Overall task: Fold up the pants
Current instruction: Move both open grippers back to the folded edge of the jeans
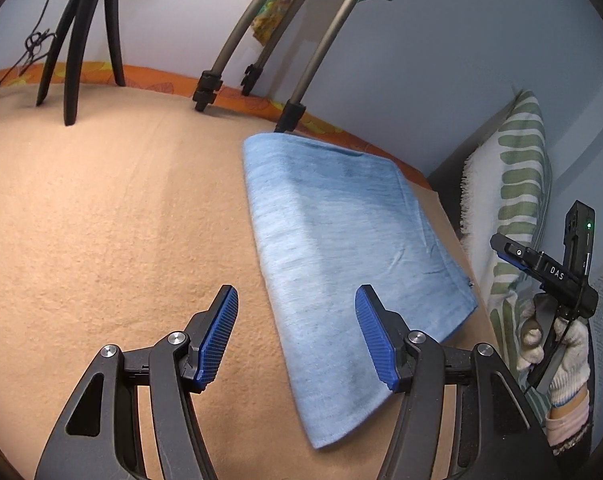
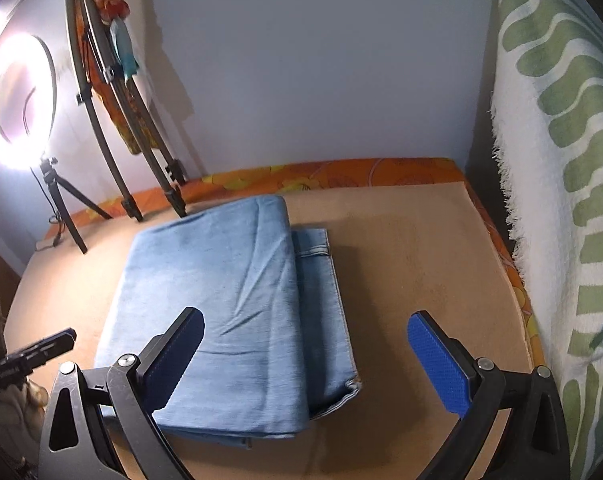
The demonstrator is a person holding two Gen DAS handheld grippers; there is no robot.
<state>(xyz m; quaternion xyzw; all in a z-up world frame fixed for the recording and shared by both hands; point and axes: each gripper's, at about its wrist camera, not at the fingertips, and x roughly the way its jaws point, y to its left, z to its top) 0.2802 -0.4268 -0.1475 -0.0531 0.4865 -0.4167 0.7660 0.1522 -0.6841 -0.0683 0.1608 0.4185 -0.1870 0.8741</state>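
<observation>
The pants (image 1: 341, 248) are light blue denim with a faint vertical weave, folded into a thick, soft-edged rectangle with rounded fold lines. In the right wrist view a top layer lies over a narrower lower layer whose stitched seam and hem show along the right side, frayed at the near corner. They lie flat on a tan, nubbly blanket (image 1: 101, 220) – a bed surface, with an orange flower-printed sheet (image 2: 341, 174) showing along the far edge.

The left gripper (image 1: 296, 334) has its jaws spread wide, nothing between them; its ribbed blue pads (image 1: 217, 336) hang above the blanket, and the near-left edge of the pants runs just ahead of and under the right-hand finger. The right gripper (image 2: 305, 360) is likewise spread and empty – the folded pants sit ahead of its left finger and between the two fingers, while the right finger hovers over bare blanket.

Beyond the pants, at their far edge, grey tripod legs (image 1: 293, 92) stand on the bed, one foot just touching the denim's far corner. A black tripod (image 1: 81, 40) stands farther left, carrying a lit ring light (image 2: 19, 100). To the right of the right gripper a white fringed cloth with green wavy stripes (image 2: 561, 160) rises like a wall.
</observation>
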